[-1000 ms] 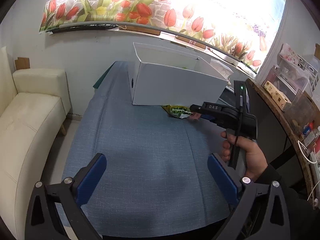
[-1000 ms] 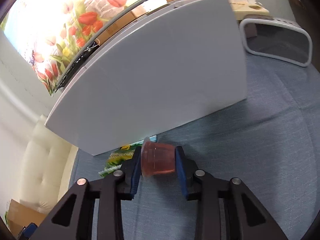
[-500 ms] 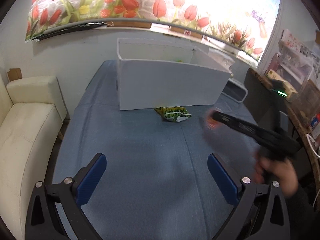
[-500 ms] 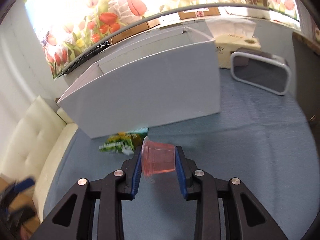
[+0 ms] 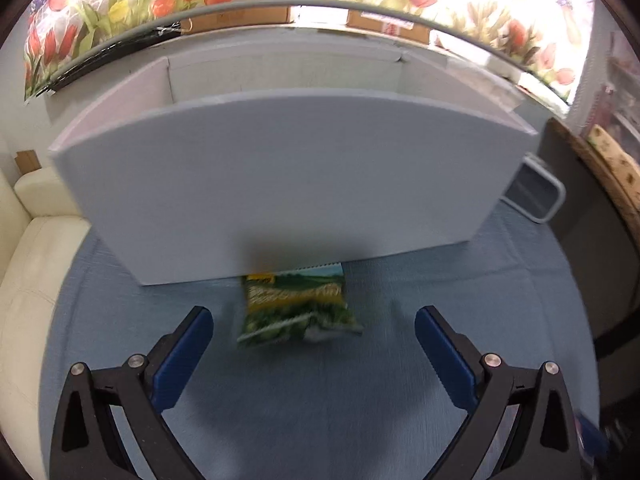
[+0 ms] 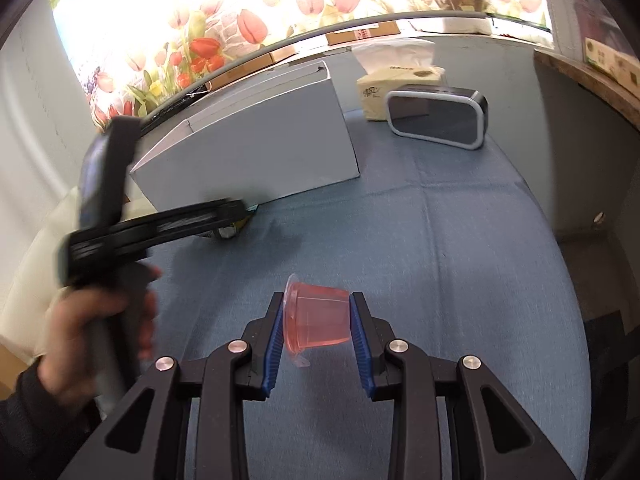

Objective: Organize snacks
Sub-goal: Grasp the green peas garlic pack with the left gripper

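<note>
A green snack bag (image 5: 298, 306) lies on the blue tablecloth (image 5: 320, 400) against the front wall of a tall white box (image 5: 288, 184). My left gripper (image 5: 312, 340) is open, its blue pads either side of the bag and just short of it. My right gripper (image 6: 316, 322) is shut on a pink jelly cup (image 6: 316, 318), held above the cloth well back from the box (image 6: 256, 152). In the right wrist view the left gripper's body (image 6: 160, 228) reaches toward the bag, mostly hiding it.
A cream sofa (image 5: 24, 264) stands left of the table. A tissue box (image 6: 394, 90) and a black white-rimmed device (image 6: 436, 120) stand right of the white box. A dark counter edge (image 5: 592, 240) runs along the right.
My left gripper has moved forward and now frames the green bag. My right gripper has pulled back and to the right from the box, still holding the jelly cup.
</note>
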The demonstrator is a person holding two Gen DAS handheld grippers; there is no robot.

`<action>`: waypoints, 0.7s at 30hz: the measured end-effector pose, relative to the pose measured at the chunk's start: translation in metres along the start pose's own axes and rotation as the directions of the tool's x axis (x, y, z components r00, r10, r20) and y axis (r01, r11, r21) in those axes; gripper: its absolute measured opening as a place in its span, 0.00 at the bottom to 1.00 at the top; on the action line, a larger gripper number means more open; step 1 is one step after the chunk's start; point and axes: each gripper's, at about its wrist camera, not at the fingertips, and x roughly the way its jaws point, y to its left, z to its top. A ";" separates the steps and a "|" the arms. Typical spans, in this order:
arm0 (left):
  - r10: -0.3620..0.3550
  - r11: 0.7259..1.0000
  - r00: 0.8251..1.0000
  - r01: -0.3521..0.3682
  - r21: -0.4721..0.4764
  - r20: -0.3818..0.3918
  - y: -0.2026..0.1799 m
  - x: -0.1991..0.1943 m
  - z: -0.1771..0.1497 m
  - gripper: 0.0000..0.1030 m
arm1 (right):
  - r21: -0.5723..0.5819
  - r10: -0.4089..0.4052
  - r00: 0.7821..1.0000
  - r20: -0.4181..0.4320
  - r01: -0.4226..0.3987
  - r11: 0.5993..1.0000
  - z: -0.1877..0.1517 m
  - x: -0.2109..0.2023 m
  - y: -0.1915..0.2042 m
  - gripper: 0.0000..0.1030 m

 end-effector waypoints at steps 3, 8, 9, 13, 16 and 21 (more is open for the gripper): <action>0.058 0.998 0.998 -0.058 0.000 -0.020 -0.002 0.018 0.001 0.94 | 0.012 0.006 1.000 0.004 -0.006 1.000 -0.004 -0.004 -0.003 0.33; 0.072 0.997 0.997 -0.072 0.001 -0.010 0.002 0.027 0.000 0.82 | 0.015 0.018 1.000 0.012 -0.018 1.000 -0.005 -0.008 -0.006 0.33; 0.070 0.998 0.998 -0.070 0.002 -0.005 0.002 0.026 0.000 0.79 | 0.018 0.023 1.000 0.012 -0.023 1.000 -0.005 -0.008 -0.006 0.33; 0.053 0.999 0.999 -0.053 0.006 0.007 0.007 0.020 -0.004 0.61 | 0.018 0.035 0.999 0.012 -0.035 0.999 -0.005 -0.005 -0.007 0.33; 0.030 0.999 1.000 -0.030 0.011 0.007 0.013 0.012 -0.011 0.57 | 0.014 0.042 0.999 0.009 -0.042 0.999 -0.005 -0.002 -0.004 0.33; -0.015 1.000 0.999 0.015 0.022 0.044 0.018 -0.017 -0.019 0.55 | -0.004 0.055 0.998 0.017 -0.055 0.998 -0.005 -0.003 0.004 0.33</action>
